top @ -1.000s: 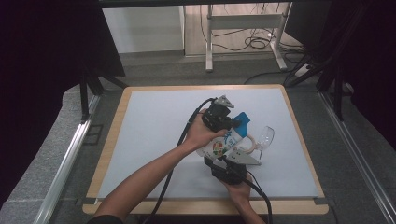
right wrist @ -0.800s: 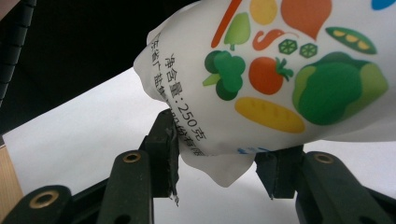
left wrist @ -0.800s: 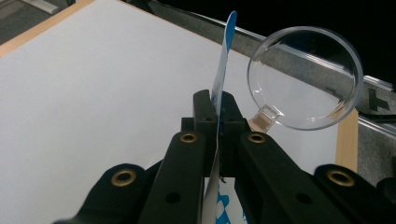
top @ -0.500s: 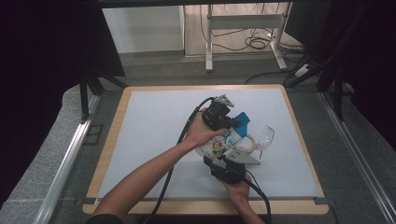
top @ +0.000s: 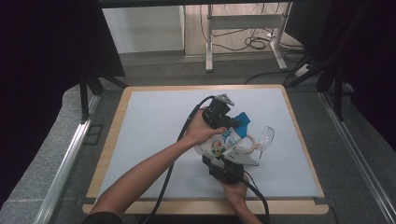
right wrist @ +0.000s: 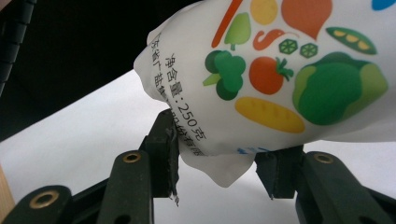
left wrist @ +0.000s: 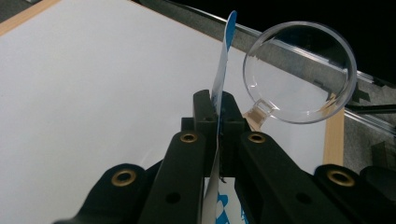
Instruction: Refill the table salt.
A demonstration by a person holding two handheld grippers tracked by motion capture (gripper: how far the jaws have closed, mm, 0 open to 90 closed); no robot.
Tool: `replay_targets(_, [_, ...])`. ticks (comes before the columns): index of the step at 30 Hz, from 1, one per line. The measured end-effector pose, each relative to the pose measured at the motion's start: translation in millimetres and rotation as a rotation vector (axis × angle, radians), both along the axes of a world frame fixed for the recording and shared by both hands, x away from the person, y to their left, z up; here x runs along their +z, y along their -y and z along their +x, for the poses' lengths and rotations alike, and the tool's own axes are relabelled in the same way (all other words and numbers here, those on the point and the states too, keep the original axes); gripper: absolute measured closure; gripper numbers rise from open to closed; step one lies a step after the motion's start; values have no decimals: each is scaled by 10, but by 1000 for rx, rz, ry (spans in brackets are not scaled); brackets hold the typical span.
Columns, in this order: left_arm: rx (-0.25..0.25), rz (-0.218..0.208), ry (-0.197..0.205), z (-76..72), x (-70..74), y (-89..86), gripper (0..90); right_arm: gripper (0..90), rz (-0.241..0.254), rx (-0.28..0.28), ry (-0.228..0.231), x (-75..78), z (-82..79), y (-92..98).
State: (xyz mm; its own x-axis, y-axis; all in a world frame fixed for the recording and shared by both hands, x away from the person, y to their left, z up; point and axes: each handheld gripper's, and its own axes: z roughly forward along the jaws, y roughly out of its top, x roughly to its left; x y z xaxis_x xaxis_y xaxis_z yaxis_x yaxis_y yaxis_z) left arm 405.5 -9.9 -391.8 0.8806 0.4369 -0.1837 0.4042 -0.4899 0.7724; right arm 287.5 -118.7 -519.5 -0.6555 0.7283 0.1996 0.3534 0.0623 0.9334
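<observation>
White pouch [right wrist: 280,70] printed with vegetables, blue top; both hand-held grippers [left wrist: 218,109] [right wrist: 217,149] clamped on it

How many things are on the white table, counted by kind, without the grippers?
Printed pouch: 1
Clear plastic glass: 1
Total: 2

Evenly lit from above; dark, murky surrounds. Soft shadows on table [top: 154,121]. Faint glare on glass [left wrist: 299,70]. Near jaws slightly soft in both gripper views.
</observation>
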Motion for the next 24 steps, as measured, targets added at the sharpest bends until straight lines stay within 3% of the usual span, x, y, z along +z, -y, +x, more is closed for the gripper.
replay_targets(9, [-24,81,1,27,91,116,900,549,74,-31,-17,64,-24,-43])
replay_targets(16, [-39,98,-2,41,96,180,900,557,45,-44,1,113,-12,-53])
replay_targets(24, [-43,117,-4,47,93,243,900,559,62,-42,9,146,0,-53])
